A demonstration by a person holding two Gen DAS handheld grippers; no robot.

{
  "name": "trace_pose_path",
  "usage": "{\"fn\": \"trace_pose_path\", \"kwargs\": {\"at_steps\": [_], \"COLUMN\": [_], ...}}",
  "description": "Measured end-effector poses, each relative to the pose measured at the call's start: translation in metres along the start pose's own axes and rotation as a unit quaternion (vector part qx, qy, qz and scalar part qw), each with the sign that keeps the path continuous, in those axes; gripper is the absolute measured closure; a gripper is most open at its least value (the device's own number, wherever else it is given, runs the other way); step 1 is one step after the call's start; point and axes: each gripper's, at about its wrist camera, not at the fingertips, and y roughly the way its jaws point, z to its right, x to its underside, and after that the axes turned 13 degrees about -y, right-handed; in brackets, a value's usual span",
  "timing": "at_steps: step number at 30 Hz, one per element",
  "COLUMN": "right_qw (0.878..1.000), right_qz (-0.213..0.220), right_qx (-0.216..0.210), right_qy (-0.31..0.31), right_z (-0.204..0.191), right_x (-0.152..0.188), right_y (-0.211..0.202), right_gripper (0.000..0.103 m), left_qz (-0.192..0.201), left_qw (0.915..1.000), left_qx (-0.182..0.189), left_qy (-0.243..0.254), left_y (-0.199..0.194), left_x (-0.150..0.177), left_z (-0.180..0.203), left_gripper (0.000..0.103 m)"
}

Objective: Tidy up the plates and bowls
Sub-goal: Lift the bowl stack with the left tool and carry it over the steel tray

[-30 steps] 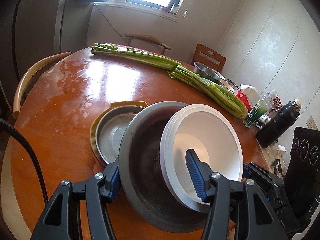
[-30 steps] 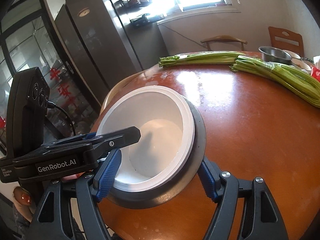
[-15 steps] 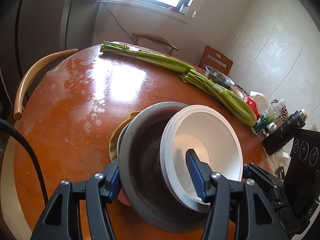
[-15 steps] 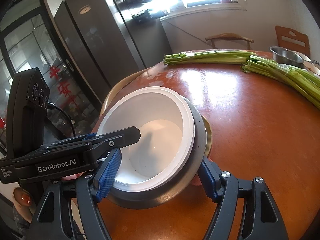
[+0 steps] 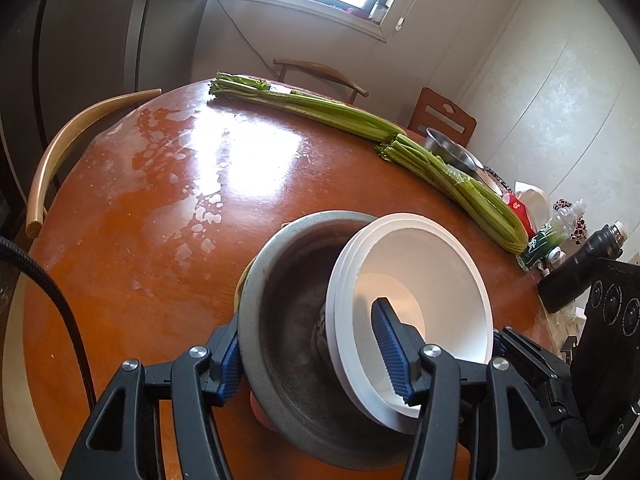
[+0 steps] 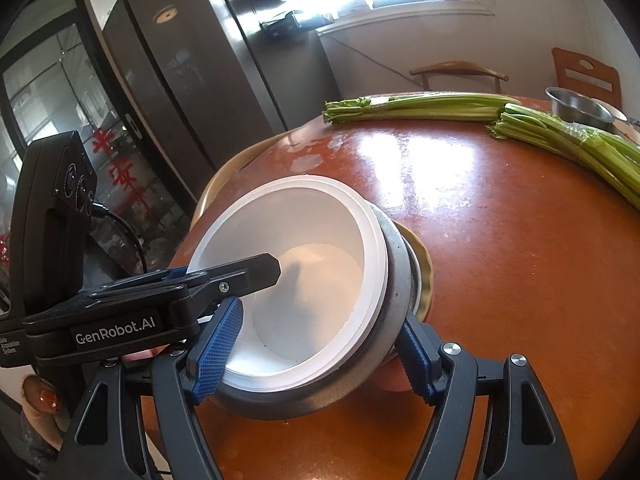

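Observation:
A grey metal bowl [image 5: 288, 320] with nested white bowls [image 5: 432, 280] inside hangs tilted just above the round table [image 5: 160, 208]. My left gripper [image 5: 306, 332] is shut on this stack, one finger outside the grey wall, the other inside the white bowls. From the other side my right gripper [image 6: 316, 320] is shut on the white bowls [image 6: 304, 240] and the grey bowl [image 6: 396, 272] the same way. Beneath the stack only the edge of a yellow plate [image 6: 426, 268] shows, with a metal dish [image 6: 414, 280] on it.
Two celery bunches [image 5: 452, 184] lie across the far side of the table. A steel bowl [image 5: 452, 152], bottles [image 5: 548, 236] and a black flask [image 5: 580, 264] crowd the right edge. Wooden chairs [image 5: 68, 152] ring the table; a fridge [image 6: 168, 92] stands at the left.
Both grippers carried the bowl stack forward and slightly down, over the yellow plate with the metal dish. That plate, in plain view a second ago, is now almost hidden under the stack.

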Motion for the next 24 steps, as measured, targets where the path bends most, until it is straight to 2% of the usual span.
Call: {"fn": "trace_pose_path", "kwargs": {"at_steps": [24], "right_qw": [1.000], "right_qz": [-0.005], "right_qx": [0.015], "right_qy": [-0.001], "right_z": [0.006], "right_x": [0.003], "right_y": [0.006], "right_gripper": [0.027], "left_qz": [-0.003], "left_qw": [1.0000], "left_qx": [-0.002], "left_qy": [0.007], "left_y": [0.018], "left_x": [-0.002], "left_z": [0.000], "left_gripper": [0.045]}}
